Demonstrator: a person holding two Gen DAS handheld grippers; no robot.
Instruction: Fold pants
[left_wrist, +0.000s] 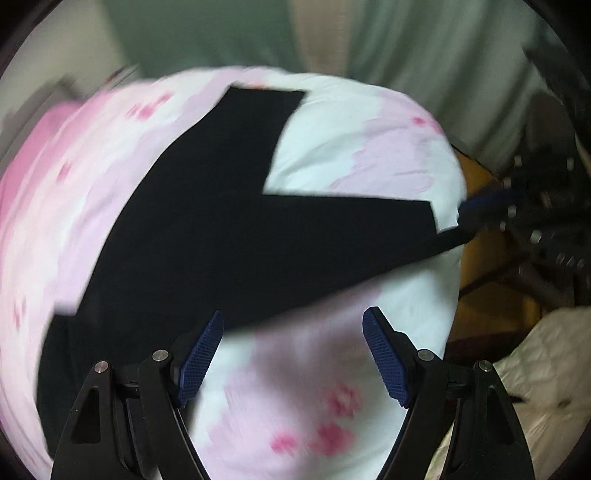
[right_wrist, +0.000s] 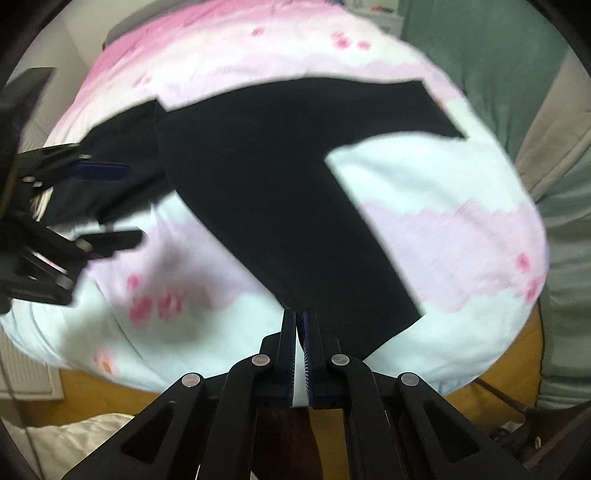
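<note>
Black pants (left_wrist: 221, 240) lie spread in a V on a pink and white flowered sheet (left_wrist: 332, 155). My left gripper (left_wrist: 295, 314) is open just above the sheet; its left finger hangs over the pants' near edge by the waist, with nothing between the pads. In the right wrist view the pants (right_wrist: 258, 166) run from the waist at the left to two legs. My right gripper (right_wrist: 299, 317) is shut on the hem corner of the near leg at the bed's edge. From the left wrist view the right gripper (left_wrist: 465, 218) pulls that corner into a point. The left gripper (right_wrist: 125, 205) shows open over the waist.
The bed edge (right_wrist: 480, 369) drops to an orange-brown surface (right_wrist: 517, 354). Green curtains (left_wrist: 424, 55) hang behind the bed. A crumpled white cloth (left_wrist: 535, 369) lies beside the bed. A white radiator (right_wrist: 22, 369) stands at the left.
</note>
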